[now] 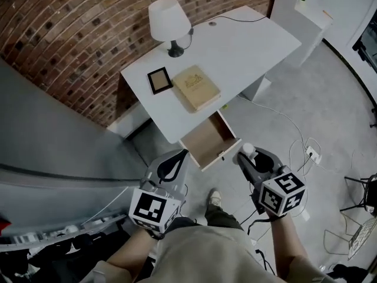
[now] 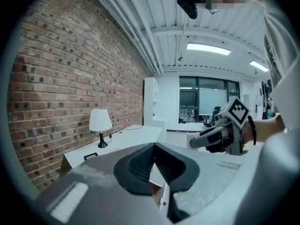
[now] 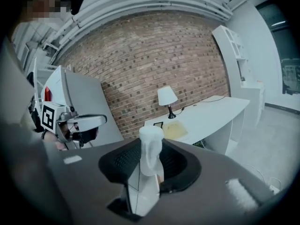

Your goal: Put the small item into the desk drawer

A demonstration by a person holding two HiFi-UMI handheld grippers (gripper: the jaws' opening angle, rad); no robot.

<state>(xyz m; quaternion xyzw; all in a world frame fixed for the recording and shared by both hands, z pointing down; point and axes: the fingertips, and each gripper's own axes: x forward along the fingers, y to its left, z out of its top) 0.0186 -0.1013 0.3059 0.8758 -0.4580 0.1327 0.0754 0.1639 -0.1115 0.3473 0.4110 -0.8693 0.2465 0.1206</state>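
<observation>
A white desk (image 1: 247, 46) stands against a brick wall, and its drawer (image 1: 206, 141) is pulled out at the front, showing a bare wooden bottom. My right gripper (image 1: 246, 156) hovers just right of the drawer's front corner, shut on a small white item (image 1: 248, 149). In the right gripper view the item (image 3: 151, 149) stands upright between the dark jaws. My left gripper (image 1: 178, 160) hangs left of the drawer, a little nearer to me. It is shut, with nothing between its jaws in the left gripper view.
On the desk top are a white lamp (image 1: 169, 21), a dark picture frame (image 1: 159, 79) and a tan book (image 1: 196, 87). Cables and a power strip (image 1: 312, 154) lie on the floor at the right. A white cabinet (image 1: 309, 16) stands beyond the desk.
</observation>
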